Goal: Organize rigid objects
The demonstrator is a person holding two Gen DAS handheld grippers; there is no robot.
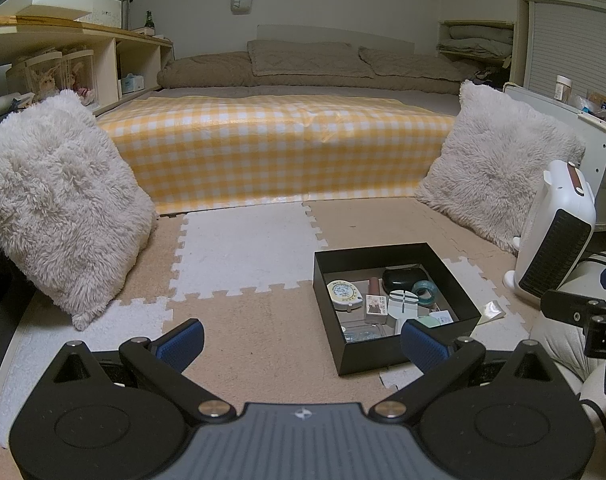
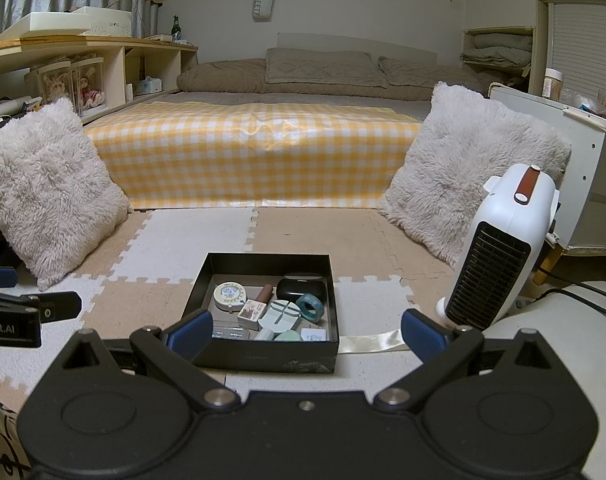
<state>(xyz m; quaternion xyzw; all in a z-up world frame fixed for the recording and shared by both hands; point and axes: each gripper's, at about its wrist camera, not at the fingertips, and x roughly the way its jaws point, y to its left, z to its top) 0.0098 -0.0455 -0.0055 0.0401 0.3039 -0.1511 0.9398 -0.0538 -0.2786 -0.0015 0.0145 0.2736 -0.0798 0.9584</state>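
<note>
A black open box (image 2: 268, 356) stands on the foam floor mat; it also shows in the left wrist view (image 1: 399, 354). It holds several small items: a round tape measure (image 2: 230, 295), a black case (image 2: 302, 288), a teal tape roll (image 2: 310, 307), a brown tube (image 2: 265, 293) and a small card box (image 2: 250, 313). My right gripper (image 2: 305, 334) is open and empty, just in front of the box. My left gripper (image 1: 303, 342) is open and empty, to the box's left. Each gripper's edge shows in the other view.
A white fan heater (image 2: 495, 256) stands right of the box, with cables behind it. Two fluffy cushions (image 2: 47, 188) (image 2: 475, 164) lean at either side. A low bed with a yellow checked cover (image 2: 255, 160) lies beyond. Shelves (image 2: 83, 68) run along the left wall.
</note>
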